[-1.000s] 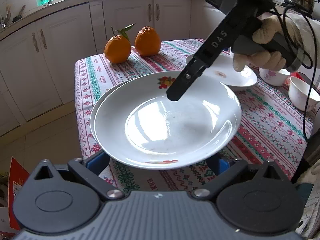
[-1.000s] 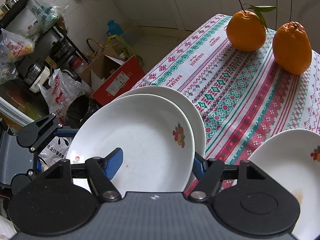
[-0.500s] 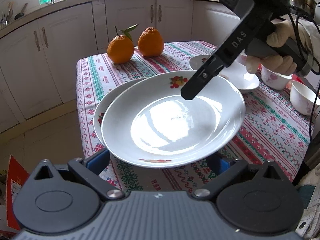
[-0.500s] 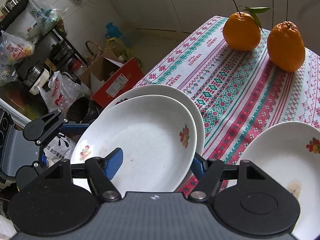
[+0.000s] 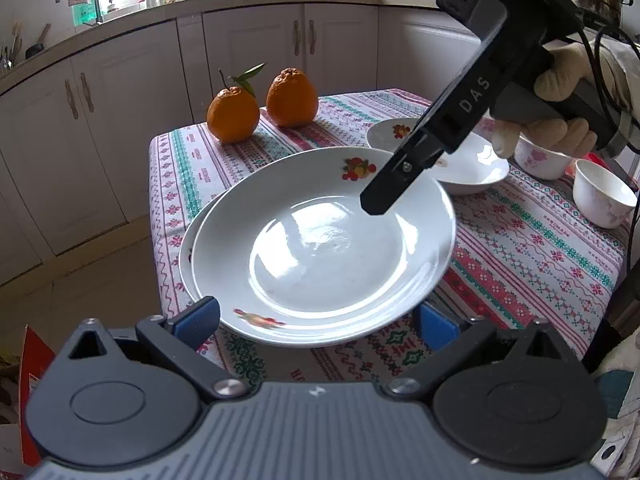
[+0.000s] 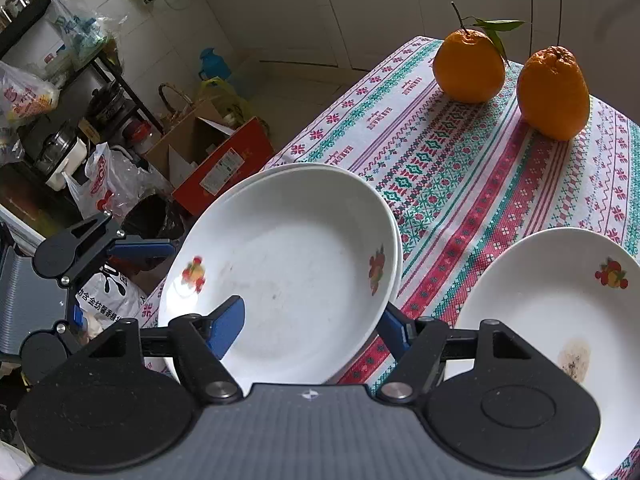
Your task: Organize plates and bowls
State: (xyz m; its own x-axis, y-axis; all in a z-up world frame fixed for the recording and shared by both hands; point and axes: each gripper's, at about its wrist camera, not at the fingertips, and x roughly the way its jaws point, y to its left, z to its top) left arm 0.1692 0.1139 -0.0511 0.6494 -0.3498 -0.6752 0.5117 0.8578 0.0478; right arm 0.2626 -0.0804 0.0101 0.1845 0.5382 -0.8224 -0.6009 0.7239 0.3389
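Stacking underway: right gripper (image 6: pixel 308 330) pinches the white fruit-print ceramic plate's (image 6: pixel 288 264) rim, over a second plate (image 5: pixel 185 248); left gripper (image 5: pixel 316 320) spread wide beneath; stained plate (image 6: pixel 552 320) and small white bowls (image 5: pixel 602 200) remain.

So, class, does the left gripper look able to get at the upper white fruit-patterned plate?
Probably yes: the left gripper is open, and the upper white fruit-patterned plate has its near rim just ahead of the fingers, unobstructed.

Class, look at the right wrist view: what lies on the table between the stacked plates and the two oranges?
Only bare patterned tablecloth lies between the stacked plates and the oranges; the right wrist view shows nothing standing on that stretch.
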